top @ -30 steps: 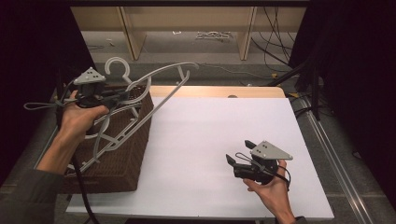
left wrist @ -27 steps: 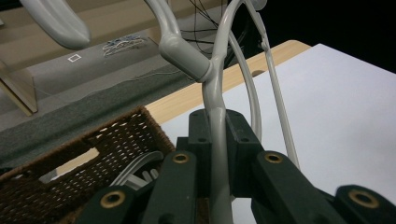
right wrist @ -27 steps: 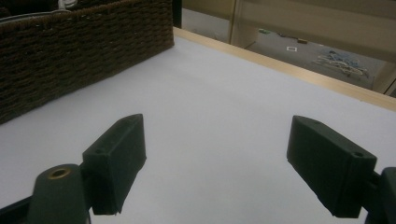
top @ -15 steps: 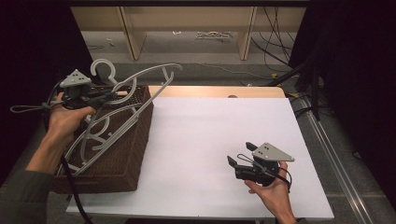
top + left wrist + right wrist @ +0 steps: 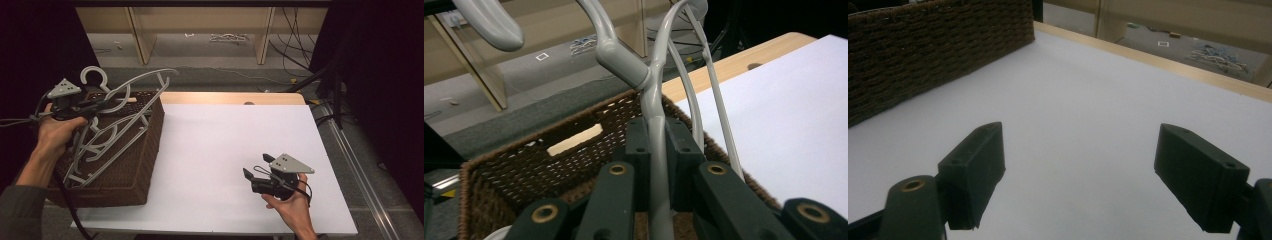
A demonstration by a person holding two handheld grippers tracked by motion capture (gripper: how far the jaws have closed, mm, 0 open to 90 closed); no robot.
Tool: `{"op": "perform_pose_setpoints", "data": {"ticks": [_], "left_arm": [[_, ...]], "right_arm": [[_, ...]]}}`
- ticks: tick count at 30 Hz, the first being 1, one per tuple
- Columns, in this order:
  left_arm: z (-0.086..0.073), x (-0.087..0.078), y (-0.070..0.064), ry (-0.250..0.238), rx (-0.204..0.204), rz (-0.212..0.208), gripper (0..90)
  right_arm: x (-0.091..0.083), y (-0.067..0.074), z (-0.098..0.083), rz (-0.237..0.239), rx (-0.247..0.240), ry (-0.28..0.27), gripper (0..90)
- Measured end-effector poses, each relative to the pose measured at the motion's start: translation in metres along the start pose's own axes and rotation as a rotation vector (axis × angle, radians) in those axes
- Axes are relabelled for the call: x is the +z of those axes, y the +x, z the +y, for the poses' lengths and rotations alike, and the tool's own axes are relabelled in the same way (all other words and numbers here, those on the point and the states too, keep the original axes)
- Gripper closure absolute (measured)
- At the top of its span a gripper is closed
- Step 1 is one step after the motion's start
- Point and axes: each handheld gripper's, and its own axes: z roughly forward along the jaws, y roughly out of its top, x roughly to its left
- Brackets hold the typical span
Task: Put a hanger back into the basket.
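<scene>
A person's left gripper clamps the bar of a light grey plastic clothes hanger, its jaws pressed on the bar just below the hook's collar, and holds it tilted over the dark brown woven wicker basket at the left end of the white table. At least two grey hangers show at the basket: the gripped one, its far arm jutting past the basket's rim toward the table, and another lying slanted inside; the overlapping bars make a firmer count hard. The right gripper rests on the table well apart from the basket, jaws spread wide with nothing between them. The risk from here, as it looks: the held hanger's arms could hook the one beneath and drag it along, or the smooth bar could pivot in the narrow pinch and drop against the basket's rim.
</scene>
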Motion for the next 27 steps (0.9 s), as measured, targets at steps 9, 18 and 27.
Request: {"op": "perform_pose_setpoints", "data": {"ticks": [9, 18, 27], "left_arm": [[-0.015, -0.003, 0.018, 0.010, 0.007, 0.046, 82.3], [-0.030, -0.012, 0.031, 0.013, 0.012, 0.063, 82.3], [-0.045, -0.018, 0.040, 0.038, 0.021, 0.072, 82.3]], "right_arm": [[0.001, -0.002, -0.001, -0.012, 0.005, -0.007, 21.5], [-0.001, -0.002, -0.001, -0.008, 0.003, 0.022, 21.5], [0.001, -0.002, -0.002, -0.005, 0.007, 0.008, 21.5]]}}
